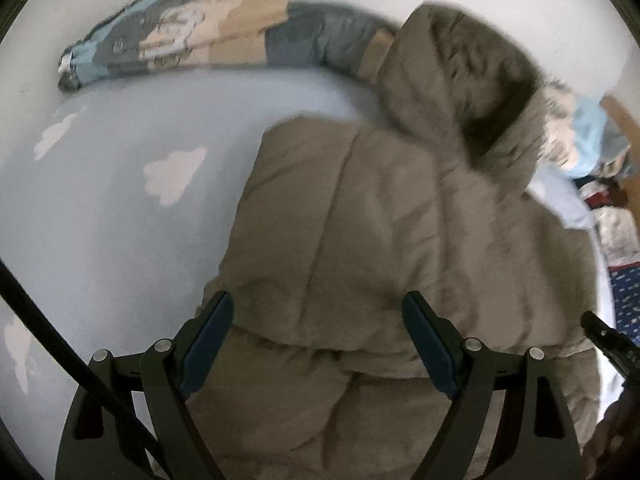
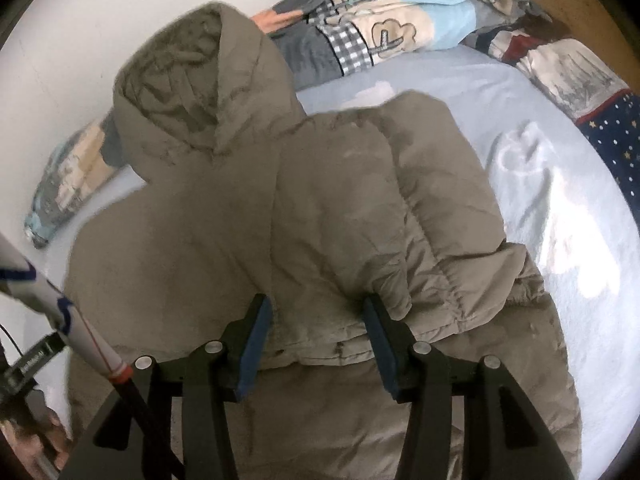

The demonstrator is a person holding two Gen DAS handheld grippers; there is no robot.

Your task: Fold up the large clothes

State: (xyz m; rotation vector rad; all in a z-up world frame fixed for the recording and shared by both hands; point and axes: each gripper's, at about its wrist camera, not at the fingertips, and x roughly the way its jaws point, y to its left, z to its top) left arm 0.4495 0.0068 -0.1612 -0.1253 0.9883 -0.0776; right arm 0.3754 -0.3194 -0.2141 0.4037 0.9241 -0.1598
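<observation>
Left gripper (image 1: 318, 336) spread wide above the coat's (image 1: 400, 220) folded hem, pads clear of the cloth. Right gripper (image 2: 316, 330) half spread over a folded sleeve (image 2: 420, 216) — jaws astride its cuff, not pinching. Coat lying flat in the middle of the bed (image 2: 560, 208), hood (image 2: 192, 80) toward the far edge by the wall, against a long patterned pillow (image 1: 200, 40) there.

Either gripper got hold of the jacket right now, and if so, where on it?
Neither, as far as the views show. The left gripper and right gripper both stand open above the khaki hooded jacket, over a folded-in sleeve, pads clear of the fabric.
</observation>
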